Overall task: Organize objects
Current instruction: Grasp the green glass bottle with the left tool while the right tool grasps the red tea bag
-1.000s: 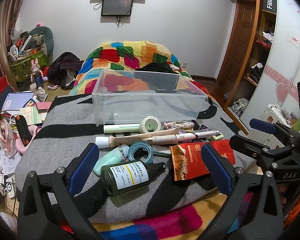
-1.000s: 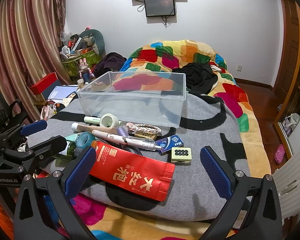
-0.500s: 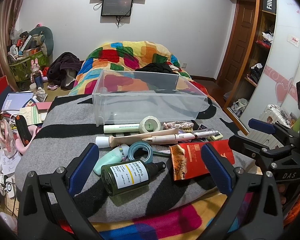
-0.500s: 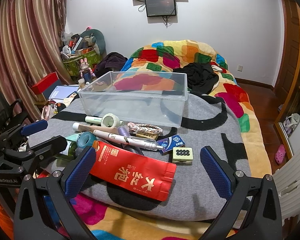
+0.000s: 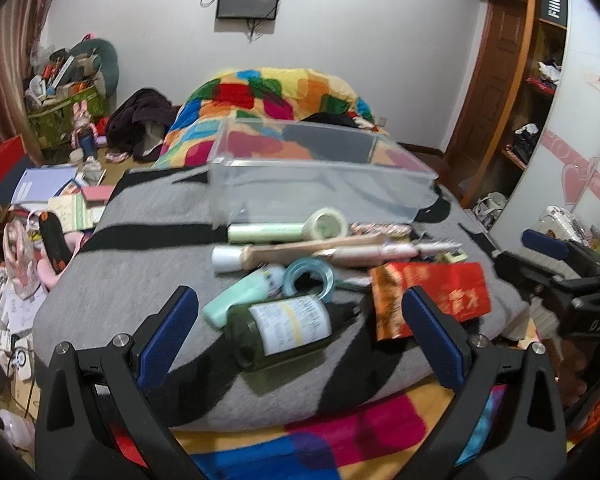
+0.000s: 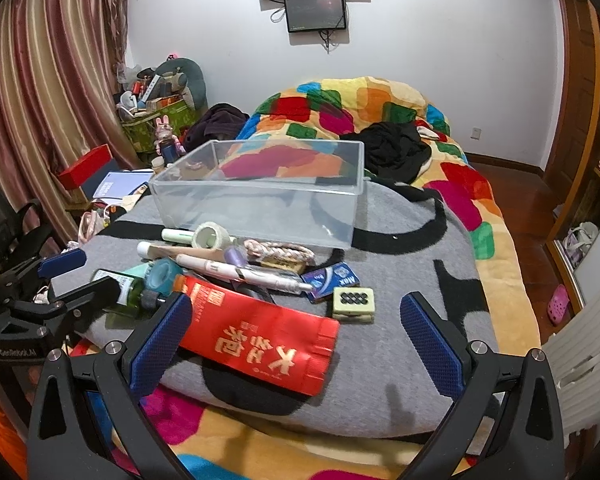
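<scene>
Left gripper (image 5: 300, 336): its jaws stand spread wide and hold nothing; they flank the dark green bottle (image 5: 278, 330) without touching it.
Right gripper (image 6: 296, 336): jaws likewise parted and bare, hovering low over the red packet (image 6: 260, 340) at the near edge of the pile.
Dark green bottle: lies on its side on the grey blanket (image 5: 140, 264), white label up, black cap pointing right. It looks like glass or thick plastic, so probably the heaviest piece here, stiff and smooth; I'd take it across the labelled body, where it is widest and least likely to roll.
Red packet: flat, foil-like, gold characters. Light and floppy, I judge, and slippery; pinching one short edge seems better than squeezing the middle.
Mint tube (image 5: 240, 294): just beside the bottle, touching the blue tape roll (image 5: 309, 278). Soft plastic, likely to give under pressure.
Further out: a wooden-handled tool (image 5: 312, 250), a pink pen-like device (image 6: 240, 274), a pale tape roll (image 6: 210, 236), a braided band (image 6: 278, 250), a small blue packet (image 6: 332, 280) and a green block with dark dots (image 6: 354, 300), all crowded together; thin ones may need lifting from an end.
Clear plastic bin (image 6: 260, 204): stands behind the pile on the same blanket, open and with nothing in it, the likely destination.
Progress: nothing sorted yet, as far as I can see.
</scene>
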A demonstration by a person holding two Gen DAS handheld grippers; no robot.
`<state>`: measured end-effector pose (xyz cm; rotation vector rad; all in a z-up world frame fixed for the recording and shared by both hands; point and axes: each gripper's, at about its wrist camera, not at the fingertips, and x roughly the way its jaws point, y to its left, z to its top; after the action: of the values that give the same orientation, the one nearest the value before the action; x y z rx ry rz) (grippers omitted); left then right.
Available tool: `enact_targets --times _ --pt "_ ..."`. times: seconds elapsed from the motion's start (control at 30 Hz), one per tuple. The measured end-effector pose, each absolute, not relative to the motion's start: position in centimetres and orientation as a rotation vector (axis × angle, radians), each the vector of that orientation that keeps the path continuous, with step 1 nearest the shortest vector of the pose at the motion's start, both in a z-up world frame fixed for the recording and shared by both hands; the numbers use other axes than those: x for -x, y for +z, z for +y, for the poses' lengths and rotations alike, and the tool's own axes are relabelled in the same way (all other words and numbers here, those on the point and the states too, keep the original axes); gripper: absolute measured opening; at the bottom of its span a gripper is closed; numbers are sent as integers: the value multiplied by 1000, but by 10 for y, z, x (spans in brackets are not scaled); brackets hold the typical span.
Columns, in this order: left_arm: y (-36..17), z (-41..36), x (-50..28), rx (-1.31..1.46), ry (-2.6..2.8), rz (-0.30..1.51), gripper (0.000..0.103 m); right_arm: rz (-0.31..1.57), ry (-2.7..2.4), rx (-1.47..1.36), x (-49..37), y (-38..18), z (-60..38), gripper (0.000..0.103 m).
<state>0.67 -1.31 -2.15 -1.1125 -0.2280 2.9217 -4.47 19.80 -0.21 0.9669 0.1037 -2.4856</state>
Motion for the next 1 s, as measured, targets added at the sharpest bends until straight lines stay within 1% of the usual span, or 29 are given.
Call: enact_targets --times 0.23,0.43,0.47,0.5,0.6,0.63,0.7,0.77,1.0 --pt "-48 -29 -3 1245 2878 -313 103 180 -2421 -1036 45 -28 197 103" --pt "-59 -26 7 1260 2897 -293 103 284 -2341 -998 43 -35 176 103" --pt "-59 -26 8 1257 2900 -290 99 316 -2328 -988 43 -36 170 103" --pt "-60 -26 10 1261 2896 -289 87 344 -2320 -982 44 -36 165 103" --pt "-60 -29 10 1260 2876 -310 76 429 -2273 -969 45 -40 149 103" --pt "-59 -30 9 1254 2880 -312 74 457 -2251 -964 46 -41 143 103" --pt "-58 -32 8 1245 2876 -324 66 503 -2224 -958 45 -42 136 103" --pt "-57 -35 7 1238 2869 -340 64 556 -2207 -943 45 -43 128 103" --pt "-53 -35 2 1208 2864 -348 64 657 -2157 -954 52 -48 110 103"
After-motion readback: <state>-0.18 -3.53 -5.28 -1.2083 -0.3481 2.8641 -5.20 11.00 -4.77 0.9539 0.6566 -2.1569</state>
